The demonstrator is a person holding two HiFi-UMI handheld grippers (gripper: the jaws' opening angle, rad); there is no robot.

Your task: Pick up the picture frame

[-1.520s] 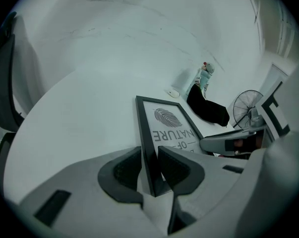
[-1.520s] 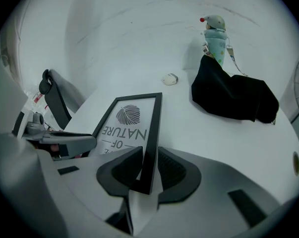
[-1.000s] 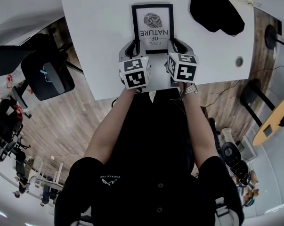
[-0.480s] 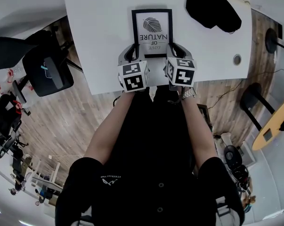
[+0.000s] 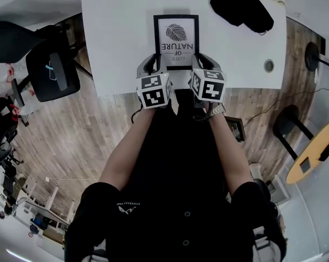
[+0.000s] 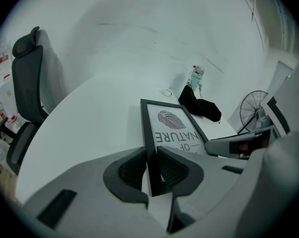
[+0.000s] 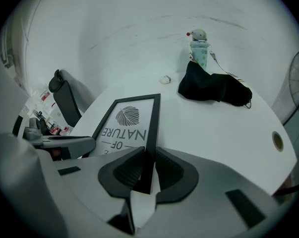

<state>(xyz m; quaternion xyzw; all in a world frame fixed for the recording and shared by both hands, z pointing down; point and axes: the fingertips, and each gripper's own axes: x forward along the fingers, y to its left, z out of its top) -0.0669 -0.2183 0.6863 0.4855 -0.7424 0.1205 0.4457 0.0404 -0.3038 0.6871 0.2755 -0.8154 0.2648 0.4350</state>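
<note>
The picture frame [image 5: 176, 41] is black-edged with a leaf print and the words LOVE OF NATURE. It hangs tilted above the white table [image 5: 120, 42], its near end held between both grippers. My left gripper [image 5: 155, 64] is shut on the frame's left rail [image 6: 150, 148]. My right gripper [image 5: 198, 63] is shut on the right rail [image 7: 152, 148]. In the left gripper view the frame [image 6: 171, 128] runs away from the jaws, and the right gripper view shows the frame [image 7: 127, 120] the same way.
A black cloth [image 5: 240, 7] lies at the table's far right, with a small figure on a pale cup [image 7: 199, 46] behind it. A cable hole [image 5: 269, 65] sits near the right edge. A black office chair [image 5: 52, 72] stands left of the table; a fan [image 6: 253, 115] stands to the right.
Both grippers have drawn the frame toward me and lifted it off the table. The table's near edge now lies closer under the grippers.
</note>
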